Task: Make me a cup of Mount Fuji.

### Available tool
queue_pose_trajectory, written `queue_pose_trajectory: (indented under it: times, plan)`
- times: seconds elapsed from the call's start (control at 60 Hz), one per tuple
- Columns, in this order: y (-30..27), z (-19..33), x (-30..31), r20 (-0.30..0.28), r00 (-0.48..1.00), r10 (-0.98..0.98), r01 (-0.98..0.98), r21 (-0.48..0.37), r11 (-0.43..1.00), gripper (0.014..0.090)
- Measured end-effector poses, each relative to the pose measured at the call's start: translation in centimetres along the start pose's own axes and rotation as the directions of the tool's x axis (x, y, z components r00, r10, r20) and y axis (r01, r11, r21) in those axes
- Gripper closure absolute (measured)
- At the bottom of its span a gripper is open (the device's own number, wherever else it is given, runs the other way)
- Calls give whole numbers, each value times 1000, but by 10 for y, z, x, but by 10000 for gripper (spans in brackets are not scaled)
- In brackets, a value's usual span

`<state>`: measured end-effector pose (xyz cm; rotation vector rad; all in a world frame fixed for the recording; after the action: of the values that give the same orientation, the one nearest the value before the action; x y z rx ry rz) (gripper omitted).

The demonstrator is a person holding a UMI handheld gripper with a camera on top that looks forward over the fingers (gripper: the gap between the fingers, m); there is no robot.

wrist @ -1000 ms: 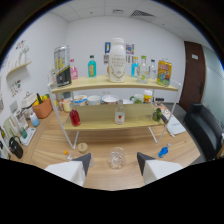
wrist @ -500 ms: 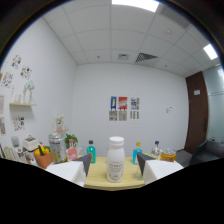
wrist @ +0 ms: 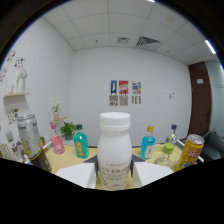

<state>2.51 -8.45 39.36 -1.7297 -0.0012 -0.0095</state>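
Two white fingers of the gripper point(wrist: 114, 176) sit on each side of a white bottle point(wrist: 114, 150) with a white cap, and they look to be touching it, level and pointing straight ahead. Just past them stand a teal bottle point(wrist: 80, 142), a pink bottle point(wrist: 57, 142) and a silver can point(wrist: 28, 135) to the left, with a blue bottle point(wrist: 148, 143) and an orange can point(wrist: 190, 151) to the right, so little room is left at the sides. Far behind is a white wall with posters point(wrist: 123, 93).

path ahead: blocked by white bottle point(wrist: 114, 150) between tool point(wrist: 114, 176) fingers | flanks: teal bottle point(wrist: 80, 142), blue bottle point(wrist: 148, 143)
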Motion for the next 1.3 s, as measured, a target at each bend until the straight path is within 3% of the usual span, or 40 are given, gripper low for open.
queue_pose_trajectory:
  times: [0.133,0.367,0.5,0.6,0.783,1.0,1.083,1.15,1.3]
  plan:
    - [-2,-6,-1,16,1000,-4,4,-10,1000,551]
    - [-60,-60,0,75,997,14,-23,119,993,557]
    - [-48,-98,11,114,993,43,-57,130,990,557]
    - [0,-115,28,103,994,38,-48,93,994,559]
    - [150,-114,66,54,994,94,-88,-112,990,559]
    - [277,-103,106,-33,990,136,-140,-268,953,558]
    - [295,-96,114,-30,999,13,-21,-290,957,558]
    - [301,-90,115,6,985,-170,164,-289,943,558]
    - [301,-78,118,72,825,-561,558,-263,787,560]
